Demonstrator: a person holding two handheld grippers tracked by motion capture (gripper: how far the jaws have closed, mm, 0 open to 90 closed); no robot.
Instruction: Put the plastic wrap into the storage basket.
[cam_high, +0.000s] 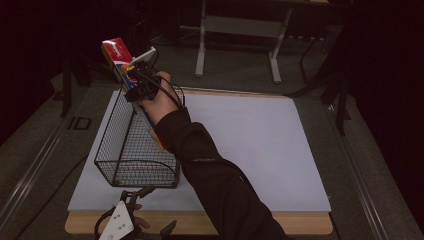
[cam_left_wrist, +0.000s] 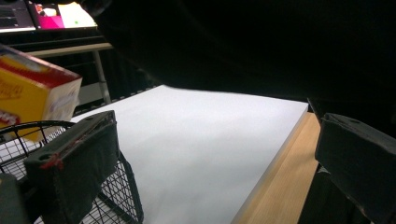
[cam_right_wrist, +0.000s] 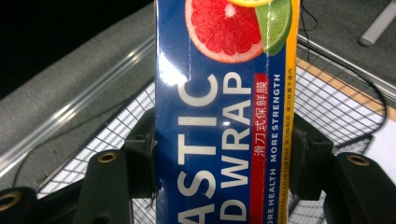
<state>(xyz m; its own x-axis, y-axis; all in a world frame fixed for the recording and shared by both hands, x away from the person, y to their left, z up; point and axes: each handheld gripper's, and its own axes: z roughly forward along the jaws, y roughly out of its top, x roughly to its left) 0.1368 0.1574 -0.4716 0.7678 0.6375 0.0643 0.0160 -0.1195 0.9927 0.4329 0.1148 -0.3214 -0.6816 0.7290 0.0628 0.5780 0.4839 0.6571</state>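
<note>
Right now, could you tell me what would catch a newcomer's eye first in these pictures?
The bright plastic wrap box, clamped in the right gripper, held tilted above the far end of the black wire basket. The basket stands at the left of the white table top. The left gripper waits at the near edge, jaws open.

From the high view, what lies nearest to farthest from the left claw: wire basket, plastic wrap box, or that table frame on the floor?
1. Wire basket, just ahead of the left claw, on the mat.
2. Plastic wrap box, raised over the basket's far end.
3. Table frame, on the floor beyond.
</note>
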